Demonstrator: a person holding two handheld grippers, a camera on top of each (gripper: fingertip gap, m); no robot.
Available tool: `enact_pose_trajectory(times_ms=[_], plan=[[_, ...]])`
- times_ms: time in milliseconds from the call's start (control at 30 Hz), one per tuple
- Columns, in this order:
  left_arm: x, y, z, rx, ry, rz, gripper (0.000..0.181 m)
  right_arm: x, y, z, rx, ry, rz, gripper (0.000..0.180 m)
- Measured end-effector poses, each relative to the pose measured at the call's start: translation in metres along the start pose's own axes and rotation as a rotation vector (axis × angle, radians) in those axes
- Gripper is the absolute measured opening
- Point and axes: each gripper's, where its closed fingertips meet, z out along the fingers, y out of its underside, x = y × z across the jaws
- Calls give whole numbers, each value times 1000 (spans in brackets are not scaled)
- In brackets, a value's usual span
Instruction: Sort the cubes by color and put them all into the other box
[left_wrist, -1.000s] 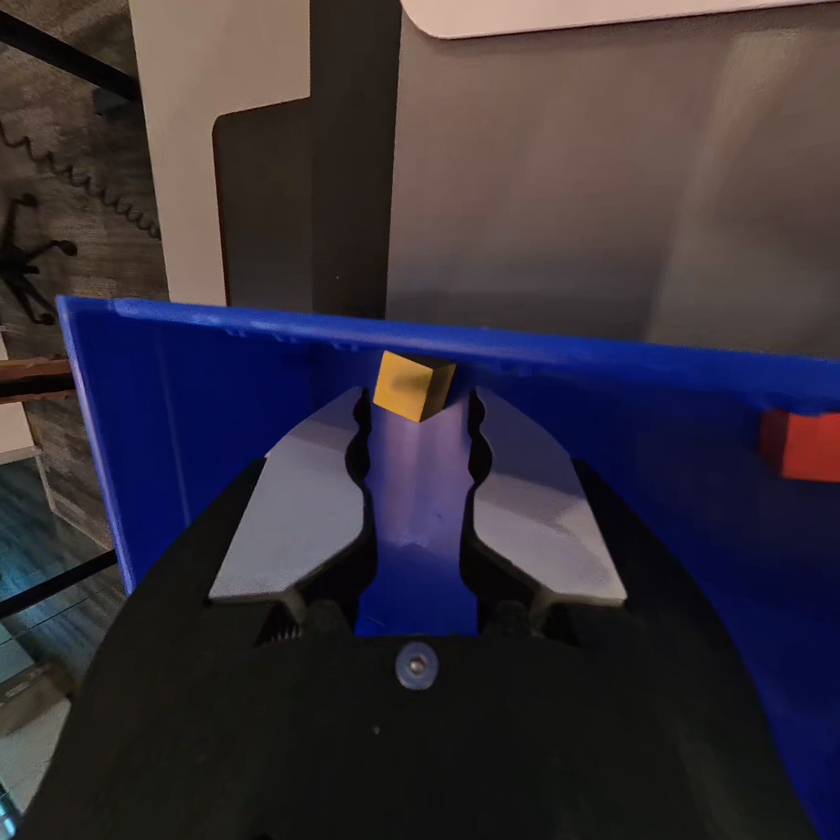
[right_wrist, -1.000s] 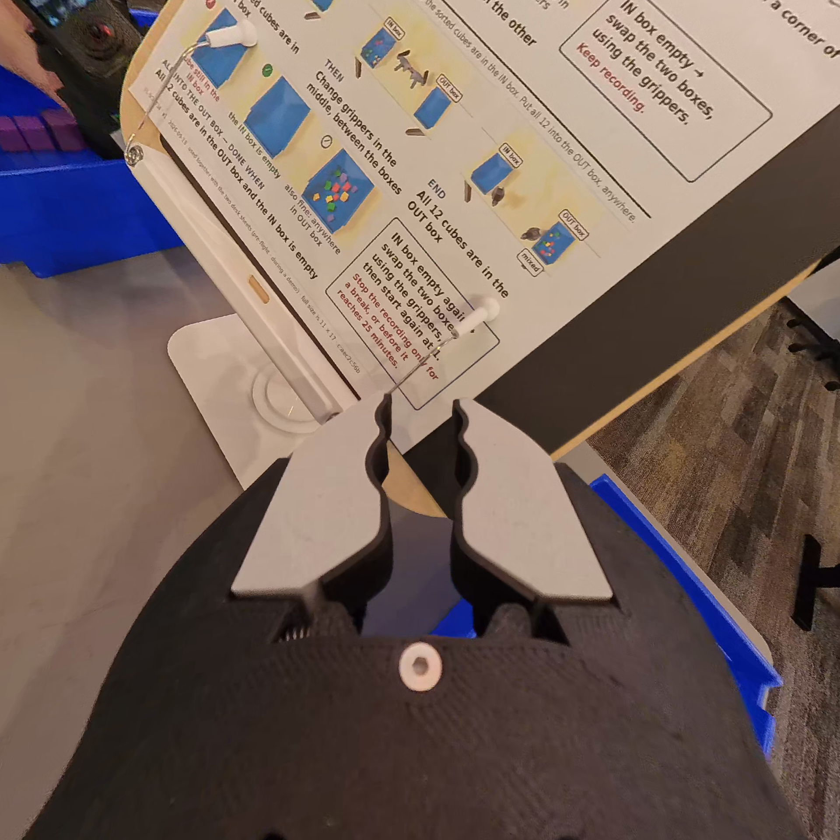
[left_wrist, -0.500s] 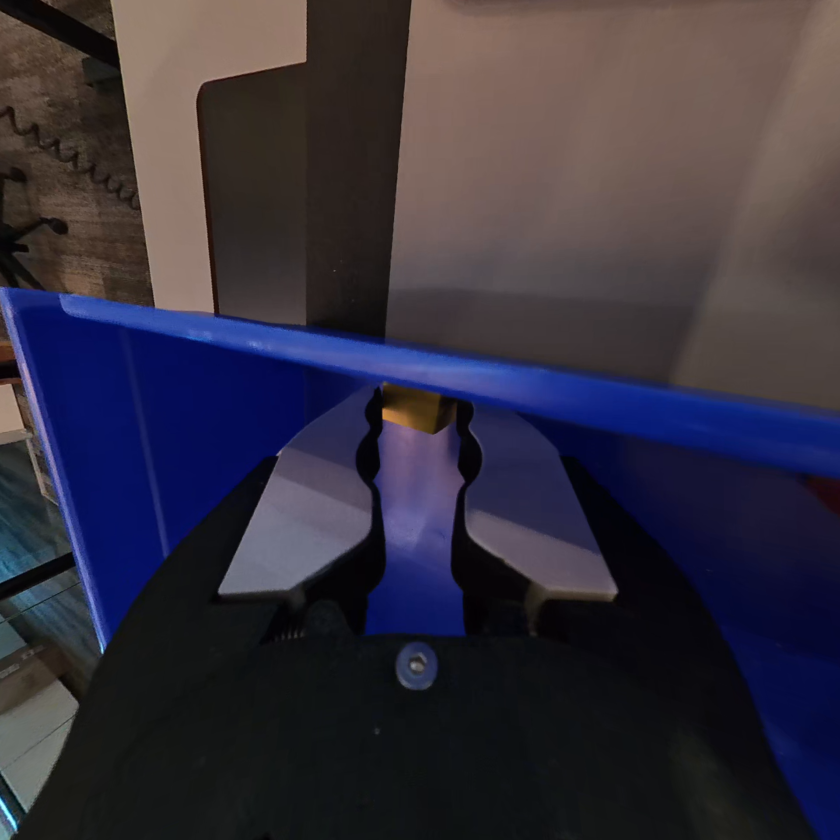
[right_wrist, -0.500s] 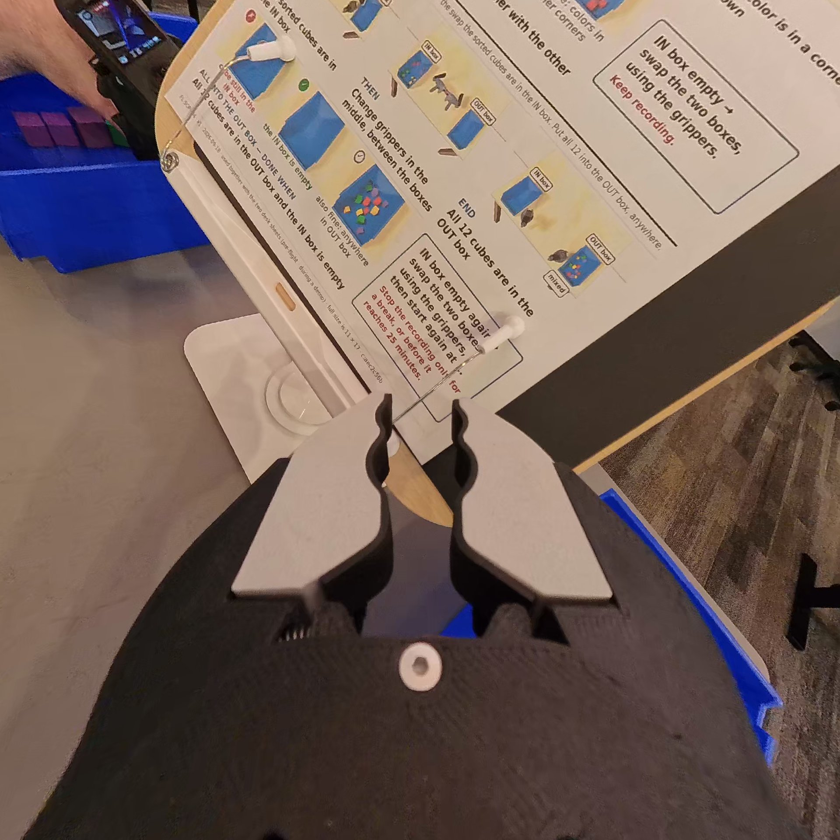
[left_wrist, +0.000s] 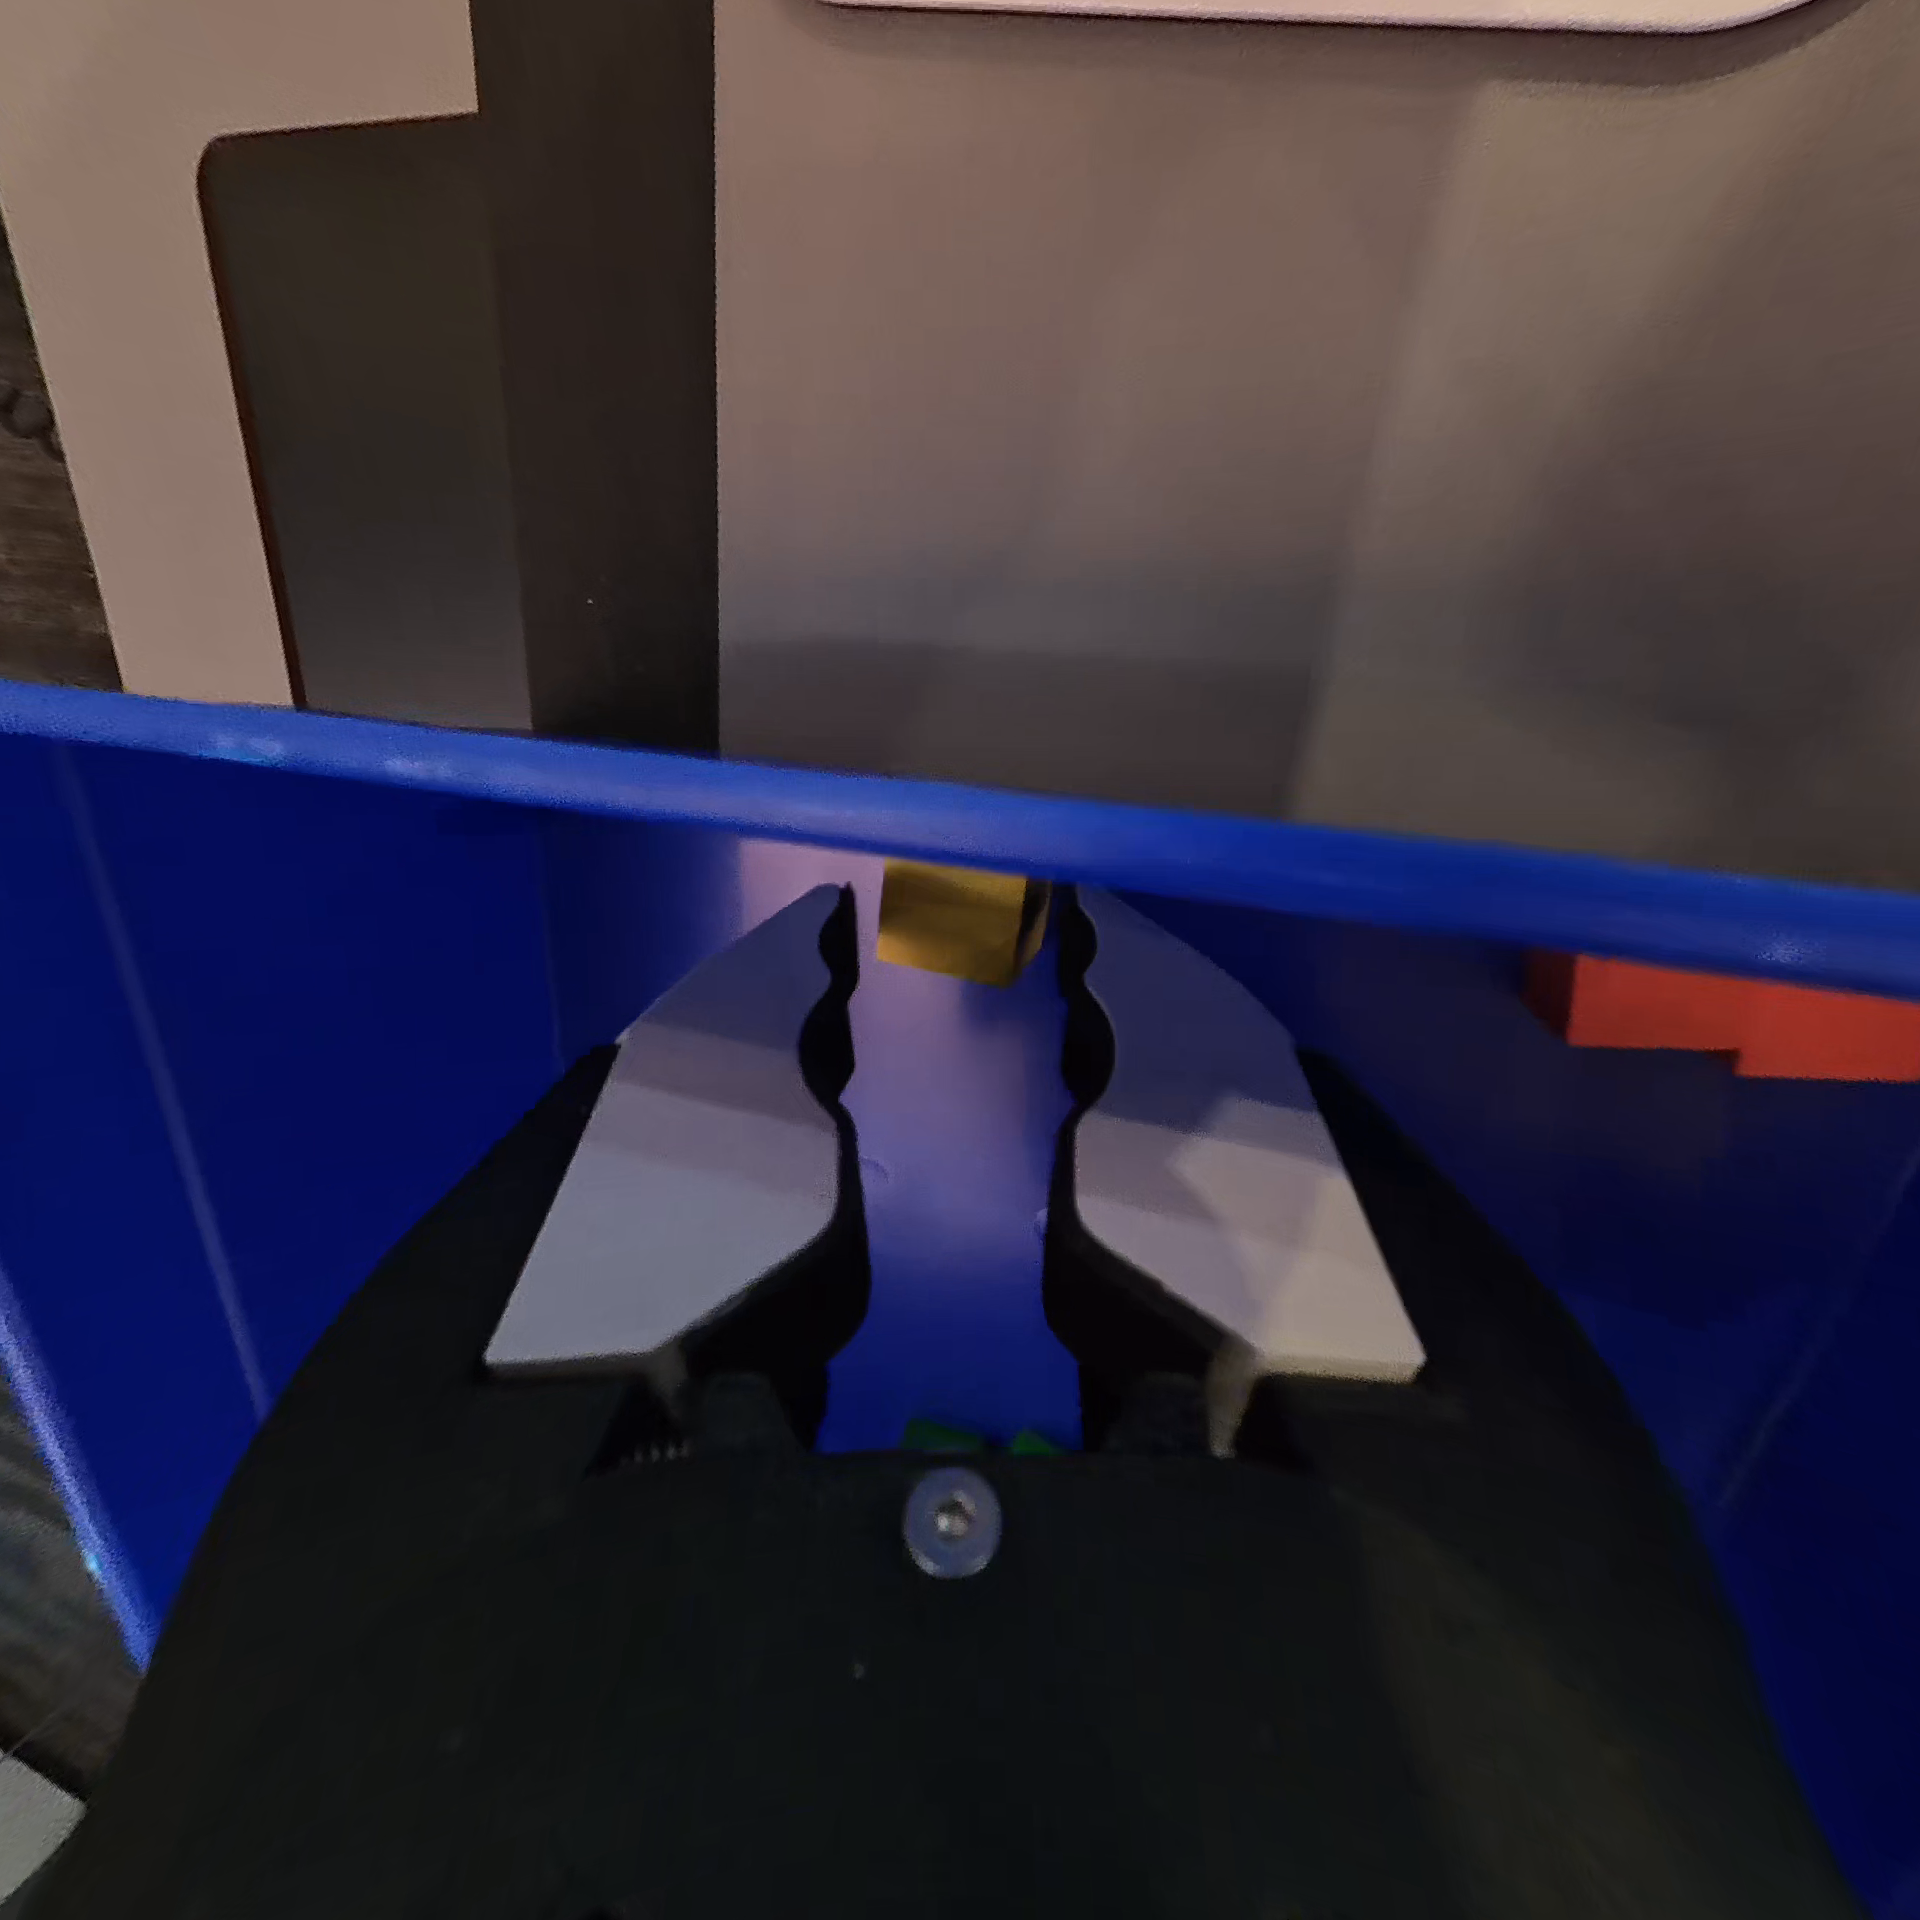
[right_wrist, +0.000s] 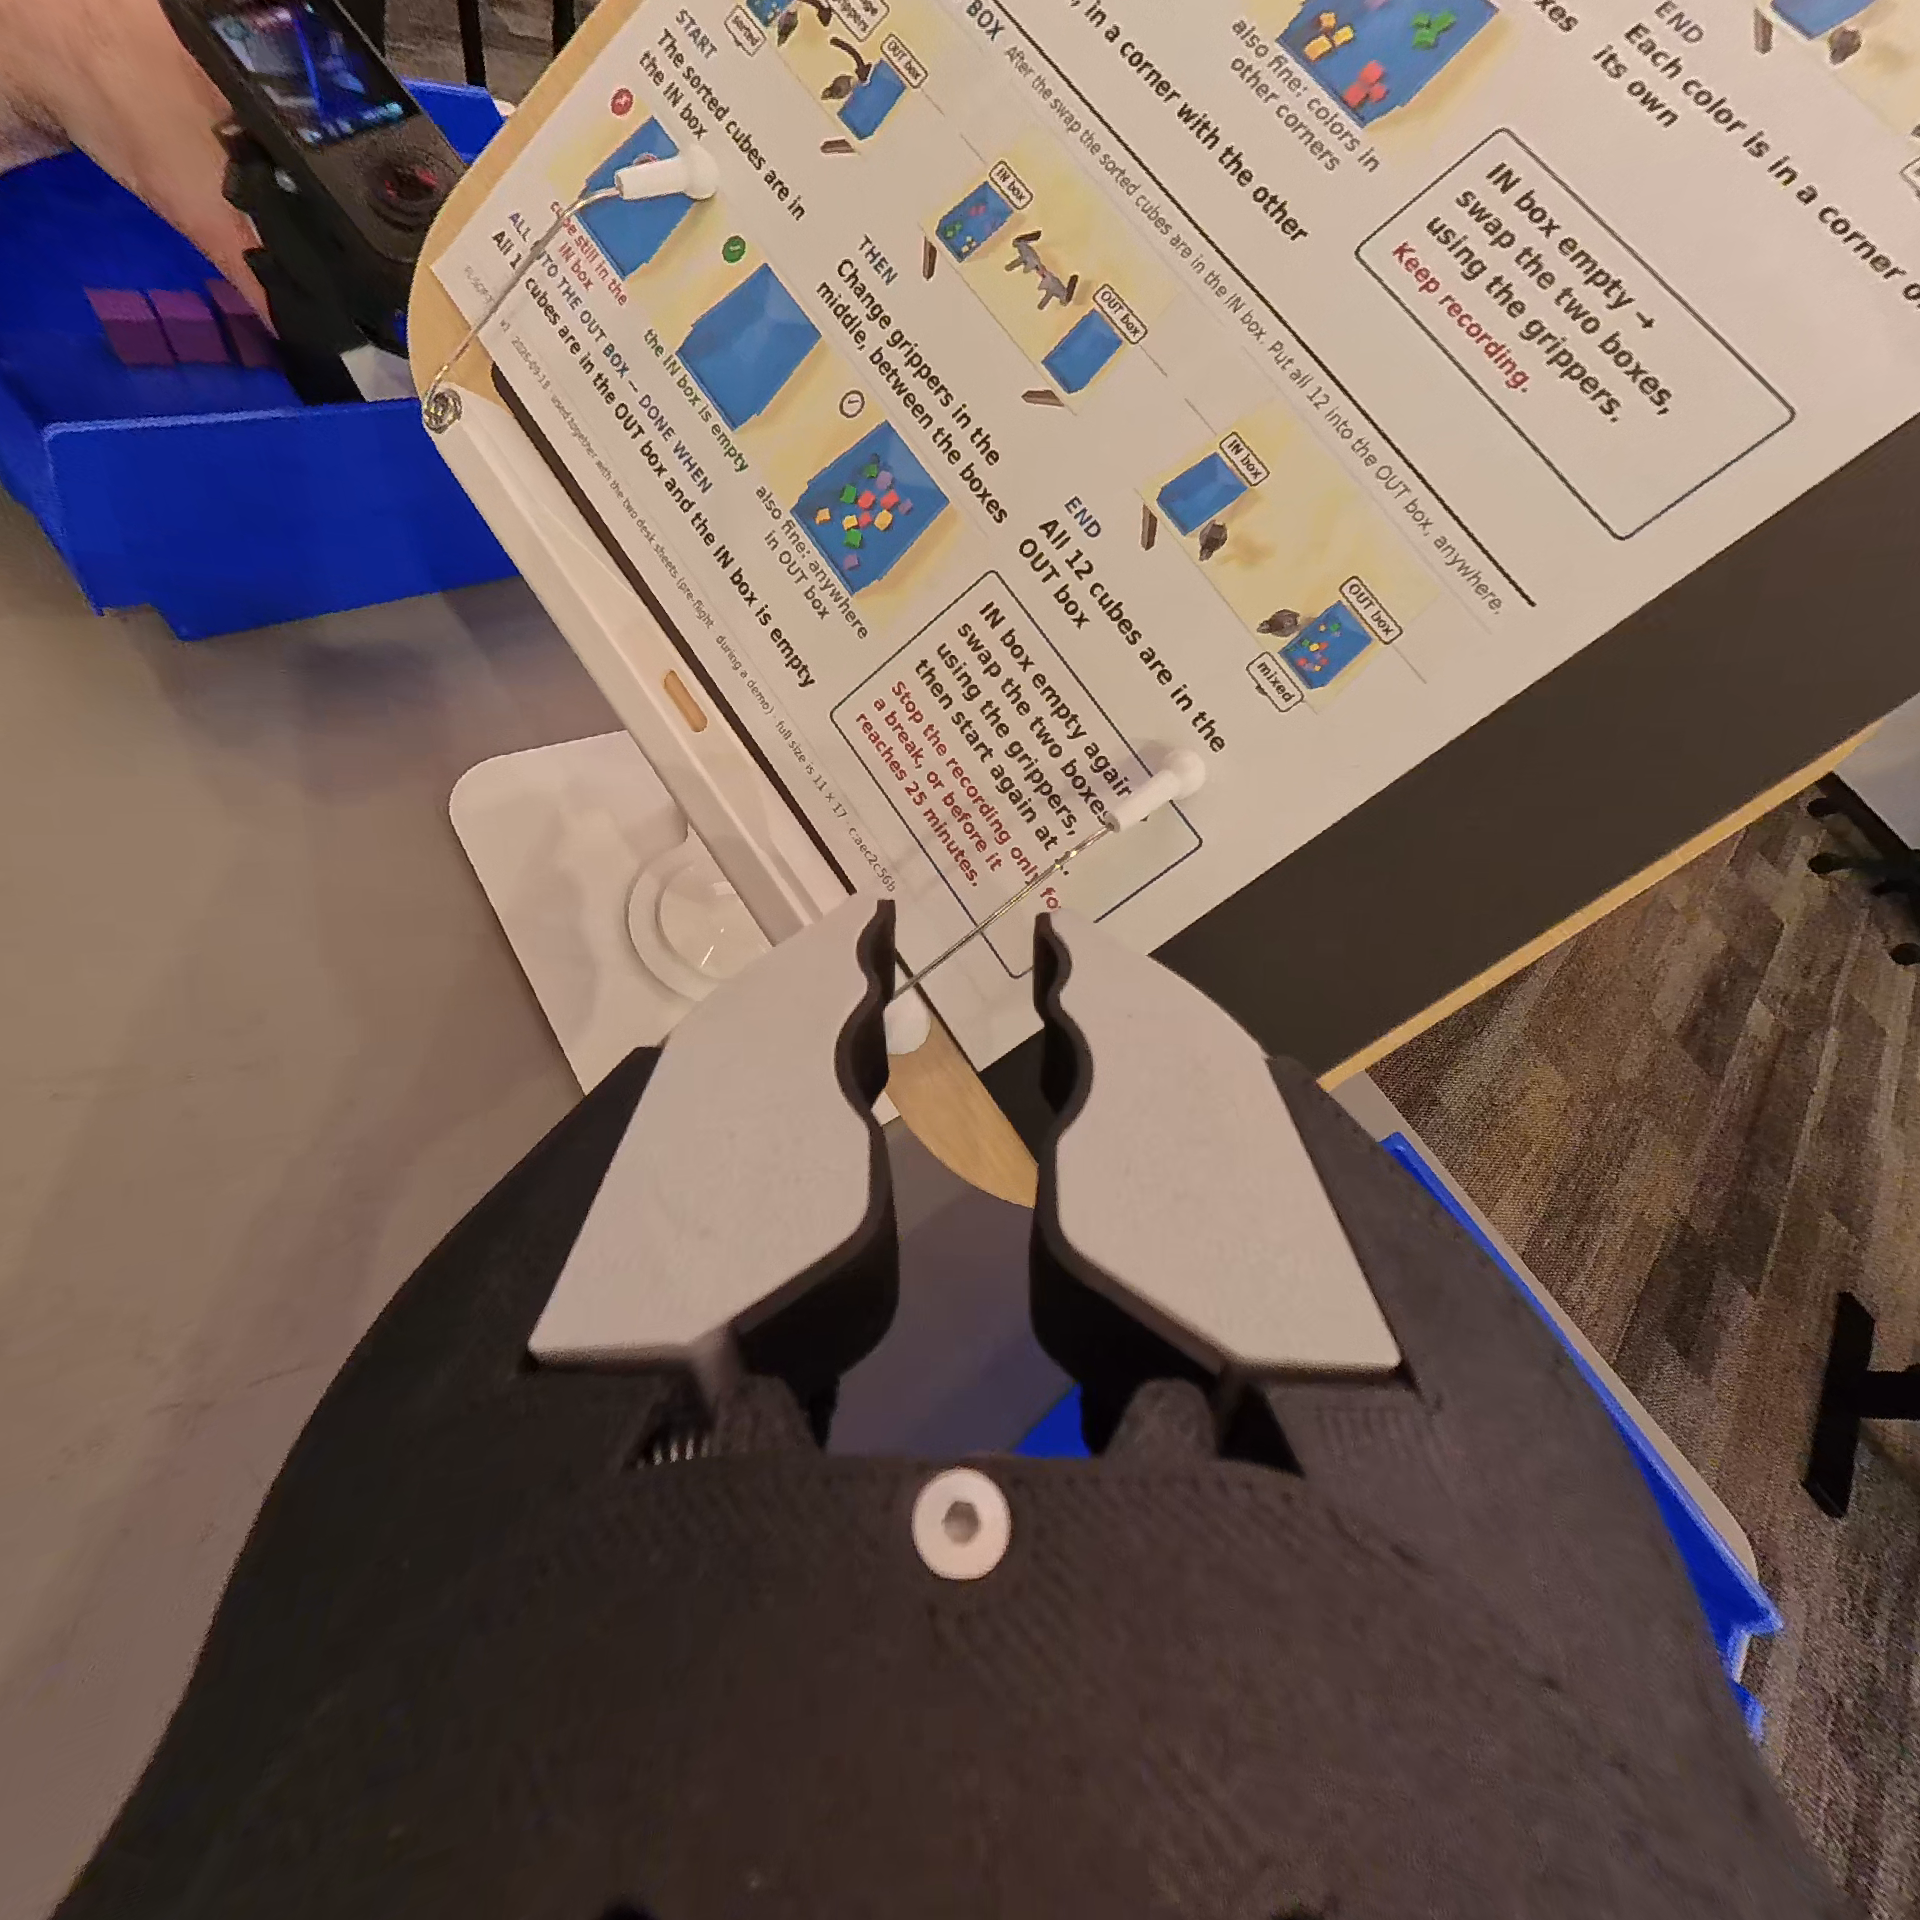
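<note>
In the left wrist view my left gripper (left_wrist: 954, 914) is low inside a blue box (left_wrist: 1039, 821). A yellow cube (left_wrist: 951, 930) sits between its fingertips against the far wall, with a thin gap on each side, so the jaws are open. Red cubes (left_wrist: 1714, 1013) lie to the right by the same wall. A bit of green (left_wrist: 966, 1439) shows near the gripper's base. My right gripper (right_wrist: 961, 935) is open and empty above the edge of a second blue box (right_wrist: 1558, 1403). Purple cubes (right_wrist: 166, 322) show in the far box (right_wrist: 260, 499).
A tilted instruction sheet on a white stand (right_wrist: 1039, 416) fills the space ahead of the right gripper. A person's hand (right_wrist: 125, 125) holds the other gripper's black body (right_wrist: 332, 156) over the far box. The grey tabletop (right_wrist: 208, 935) lies to the left, with carpet floor (right_wrist: 1714, 1039) to the right. My hands' fingertips stand some 40 cm from each other.
The left jaws narrowed around the yellow cube, then widened slightly, and the red cubes came back into view. The right gripper's view swung left, its jaws unchanged.
</note>
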Motion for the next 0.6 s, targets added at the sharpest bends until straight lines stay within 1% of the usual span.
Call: enact_pose_trajectory(times_ms=[33,67,100,133,300,367,467,600], plan=[[1,1,4,-14,11,-9,41,-1,0,0,-1,-2,-1,25],[3,1,7,-18,33,-23,37,-1,0,0,0,-3,-2,25],[4,0,7,-9,46,-36,38,-2,0,0,-1,-4,-3,25],[5,1,7,-14,53,-24,31,-2,0,0,-2,-4,-4,25],[5,7,2,-23,42,-20,28,-4,-2,-1,4,-9,-4,25],[1,5,-7,13,19,-31,28,-6,-6,-3,19,-14,-12,25],[-7,-2,-36,96,-54,-50,28,-13,-14,-7,48,-30,-29,26],[-7,-24,-101,280,-172,-42,28,-43,-36,-11,138,-122,-50,31]])
